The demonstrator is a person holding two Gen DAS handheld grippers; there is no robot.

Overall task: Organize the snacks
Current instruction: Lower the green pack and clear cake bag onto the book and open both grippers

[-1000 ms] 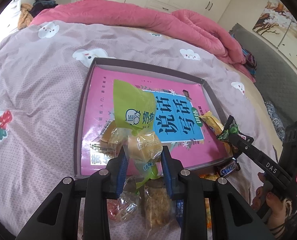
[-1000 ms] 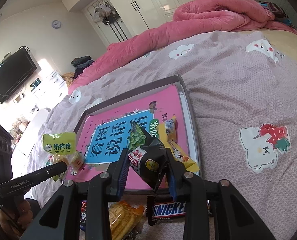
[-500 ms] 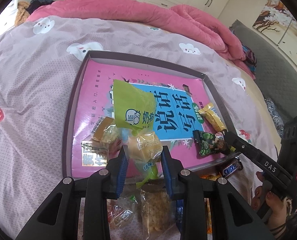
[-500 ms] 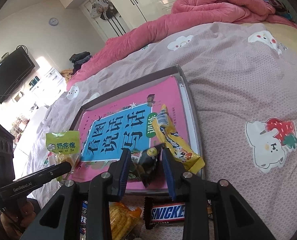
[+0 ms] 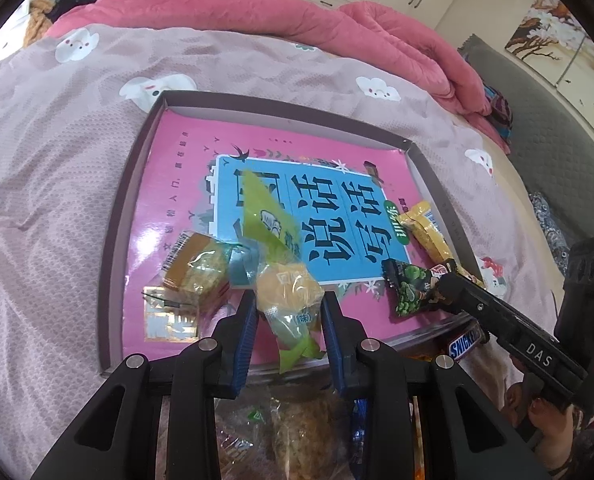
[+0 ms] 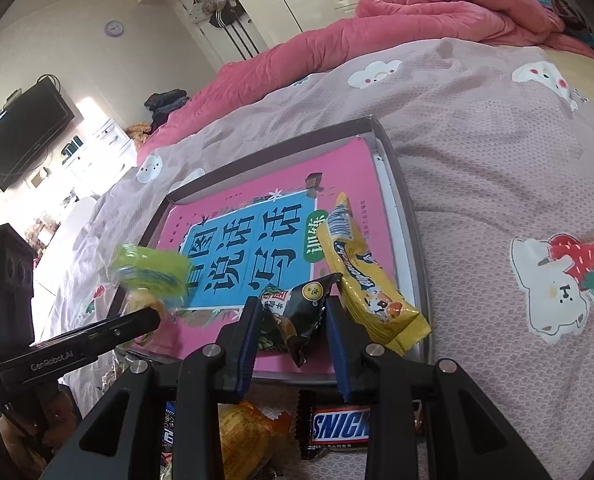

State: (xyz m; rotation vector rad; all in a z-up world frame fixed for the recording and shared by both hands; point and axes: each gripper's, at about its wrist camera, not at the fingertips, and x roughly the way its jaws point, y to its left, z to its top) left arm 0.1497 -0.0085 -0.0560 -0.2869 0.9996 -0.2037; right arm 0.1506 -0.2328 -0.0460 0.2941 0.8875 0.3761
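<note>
Lowered: dark pea packet (image 6: 297, 312) onto tray (image 6: 397, 184) | left tool (image 5: 289, 312) clamps green-topped yellow snack (image 5: 287, 292) | right tool (image 6: 293, 320) clamps packet

Motion-blurred green packet (image 6: 151, 270)

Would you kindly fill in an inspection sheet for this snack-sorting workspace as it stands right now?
Surface: bed with mauve printed cover; shallow grey tray on it, lined with a pink book.
Job's things: in the tray, a brown-wrapped cake, a long yellow packet; a green-topped sweet bag and a black-green pea packet in the tools.
Clutter: Snickers bar and other wrapped snacks piled before the tray.
Grippers: left tool shut on the sweet bag; right tool shut on the pea packet, low over the tray's near right corner.
Cables: nothing seen.
Surroundings: pink quilt, white wardrobes, wall television.
</note>
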